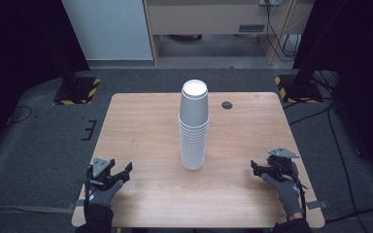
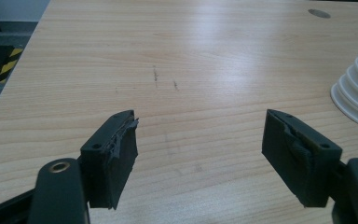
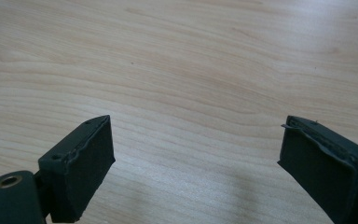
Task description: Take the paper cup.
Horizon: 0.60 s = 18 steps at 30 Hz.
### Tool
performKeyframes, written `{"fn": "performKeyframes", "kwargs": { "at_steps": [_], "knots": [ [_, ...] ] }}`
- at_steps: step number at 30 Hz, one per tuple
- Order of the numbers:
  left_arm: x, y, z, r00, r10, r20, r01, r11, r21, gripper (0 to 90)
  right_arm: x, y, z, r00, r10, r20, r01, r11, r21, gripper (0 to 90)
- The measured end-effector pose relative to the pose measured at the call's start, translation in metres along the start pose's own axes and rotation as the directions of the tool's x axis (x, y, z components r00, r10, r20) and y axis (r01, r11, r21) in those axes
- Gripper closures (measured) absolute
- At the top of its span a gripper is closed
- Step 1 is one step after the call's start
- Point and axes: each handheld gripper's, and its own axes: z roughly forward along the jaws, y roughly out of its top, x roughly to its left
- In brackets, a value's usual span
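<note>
While both tools, left (image 1: 126,171) and right (image 1: 255,167), rest wide apart and empty on the desk (image 1: 141,121), approach the cup stack (image 1: 194,126) level, gripping only the top cup

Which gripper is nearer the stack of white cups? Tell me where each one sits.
Right, narrowly. The right gripper sits to the right of the stack of white cups, level with its base; the left gripper sits slightly farther off to its left. Both are open and touch nothing.
</note>
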Motion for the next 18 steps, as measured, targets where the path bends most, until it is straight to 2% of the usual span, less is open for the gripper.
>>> {"fn": "performKeyframes", "kwargs": {
  "at_steps": [3,4,12,18],
  "knots": [
    [-0.001,0.0,0.0,1.0,0.002,0.006,-0.002,1.0,0.0,25.5,0.002,0.002,-0.004,0.9999,0.005,-0.015,-0.006,1.0,-0.02,9.3],
    [-0.001,0.0,0.001,1.0,0.004,0.009,-0.004,1.0,0.002,25.5,0.004,0.004,-0.007,0.9996,0.007,-0.026,-0.008,0.999,-0.042,8.8],
    [-0.001,0.0,0.0,0.9999,0.013,0.006,-0.013,0.9999,0.006,25.6,0.008,0.009,-0.018,0.9971,0.021,-0.073,-0.027,0.996,-0.085,6.3],
    [-0.001,-0.001,0.0,0.9995,0.029,0.007,-0.029,0.9996,0.006,25.6,0.016,0.017,-0.027,0.9959,0.023,-0.088,-0.034,0.991,-0.126,6.1]
  ]
}}
